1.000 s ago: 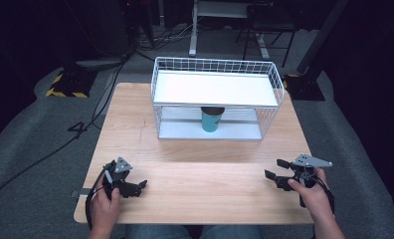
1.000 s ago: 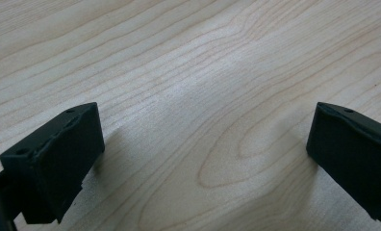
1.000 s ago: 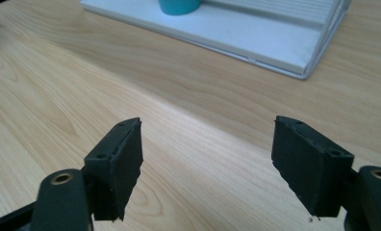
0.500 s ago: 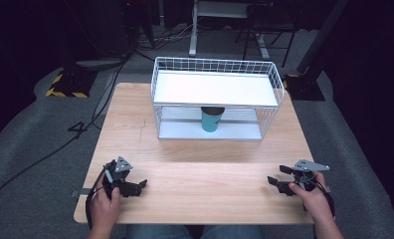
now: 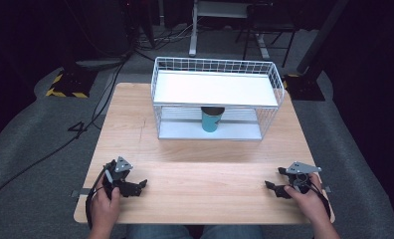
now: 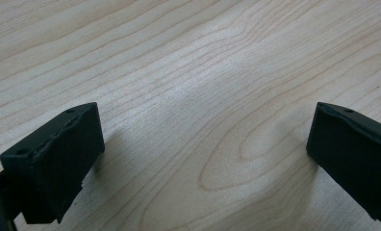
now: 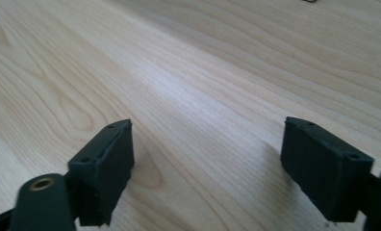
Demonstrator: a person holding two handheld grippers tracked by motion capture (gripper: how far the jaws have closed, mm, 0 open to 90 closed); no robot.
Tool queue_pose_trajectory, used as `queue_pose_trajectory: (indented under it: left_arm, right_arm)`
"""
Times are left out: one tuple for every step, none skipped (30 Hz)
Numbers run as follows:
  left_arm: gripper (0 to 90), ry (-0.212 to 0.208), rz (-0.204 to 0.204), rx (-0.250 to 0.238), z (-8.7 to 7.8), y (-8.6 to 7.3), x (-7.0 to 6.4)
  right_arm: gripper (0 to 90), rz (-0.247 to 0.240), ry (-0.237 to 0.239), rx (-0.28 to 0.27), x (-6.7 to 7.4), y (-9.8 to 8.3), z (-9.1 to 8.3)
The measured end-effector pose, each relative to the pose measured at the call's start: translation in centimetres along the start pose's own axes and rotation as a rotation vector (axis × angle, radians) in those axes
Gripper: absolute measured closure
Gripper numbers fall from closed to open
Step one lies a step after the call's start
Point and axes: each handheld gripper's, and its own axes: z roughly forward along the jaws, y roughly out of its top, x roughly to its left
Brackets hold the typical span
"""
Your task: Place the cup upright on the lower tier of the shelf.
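Black grippers (image 5: pixel 144 184) with grey three-cornered plates, black cables.

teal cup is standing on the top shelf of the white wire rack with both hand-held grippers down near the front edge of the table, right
Not quite. The teal cup stands on the lower shelf of the white wire rack, under the white top shelf, as the high view shows. The rest holds: the left hand-held gripper and the right hand-held gripper are both down near the front edge of the table.

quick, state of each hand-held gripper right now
left hand-held gripper: open, nothing between its jaws, low over the table.
right hand-held gripper: jaws have just been opening, now wide open, empty.
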Motion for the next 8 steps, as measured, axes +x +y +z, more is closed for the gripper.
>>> queue_pose_trajectory:
  left_arm:
    - [0.0,0.0,0.0,-0.002,0.02,-0.01,0.0]
    - [0.0,0.0,0.0,-0.002,0.01,-0.01,0.0]
    - [0.0,0.0,0.0,0.0,0.0,0.0,0.0]
    - [0.0,0.0,0.0,0.0,0.0,0.0,0.0]
    - [0.0,0.0,0.0,-0.003,0.02,-0.01,0.0]
    - [0.0,-0.001,-0.003,-0.005,0.06,0.0,-0.01]
    - [0.0,-0.001,-0.003,-0.005,0.06,0.0,-0.01]
    - [0.0,-0.001,-0.003,-0.006,0.06,0.0,-0.02]
  right_arm:
    - [10.5,0.011,-0.007,0.004,0.05,0.05,0.07]
    - [8.8,0.013,-0.011,0.006,0.05,0.07,0.12]
    - [7.2,0.022,-0.02,0.012,0.07,0.1,0.18]
    - [7.2,0.022,-0.02,0.012,0.07,0.1,0.18]
    - [4.7,0.031,-0.032,0.019,0.06,0.14,0.25]
    - [4.2,0.036,-0.034,0.022,0.06,0.15,0.27]
    - [4.2,0.036,-0.034,0.022,0.06,0.15,0.27]
    - [4.0,0.037,-0.037,0.023,0.06,0.15,0.27]
